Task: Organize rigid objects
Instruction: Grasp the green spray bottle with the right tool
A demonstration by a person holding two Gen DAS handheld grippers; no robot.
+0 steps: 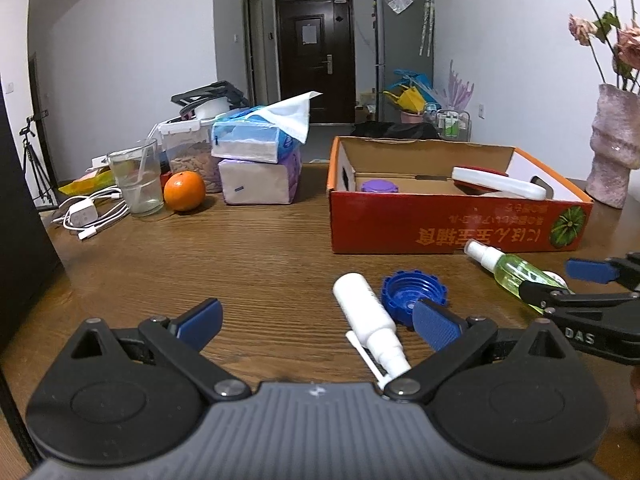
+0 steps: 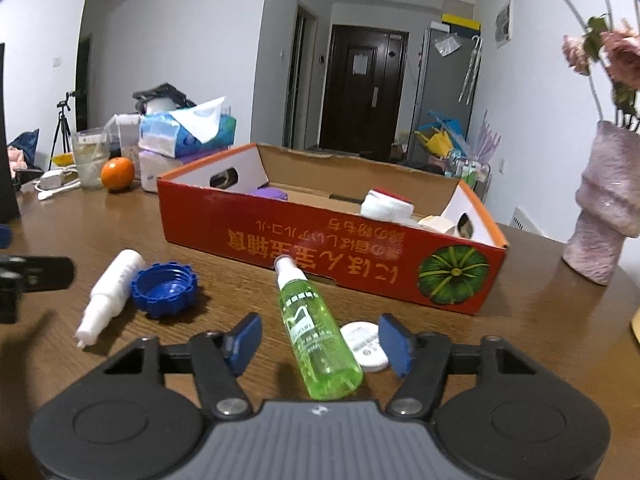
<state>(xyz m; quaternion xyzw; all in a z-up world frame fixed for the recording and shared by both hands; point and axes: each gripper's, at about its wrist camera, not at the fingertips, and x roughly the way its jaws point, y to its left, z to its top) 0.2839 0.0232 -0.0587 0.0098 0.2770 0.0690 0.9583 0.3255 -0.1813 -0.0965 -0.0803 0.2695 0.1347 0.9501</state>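
The right gripper (image 2: 320,344) sits low over the wooden counter (image 2: 240,312), level and facing the red cardboard box (image 2: 320,248); its blue fingers (image 2: 244,342) are spread wide and grip nothing; the green spray bottle (image 2: 316,328) lies flat between them, touching neither, its long axis running away from the camera, white nozzle toward the box and base toward the gripper; a small white round lid (image 2: 366,344) lies just beside the bottle near the right finger. The left gripper (image 1: 318,320) also hangs low and level, fingers wide apart and empty; the white spray bottle (image 1: 370,322) lies near its right finger, nozzle toward the camera; the blue cap (image 1: 412,294) rests open side up just beside it.
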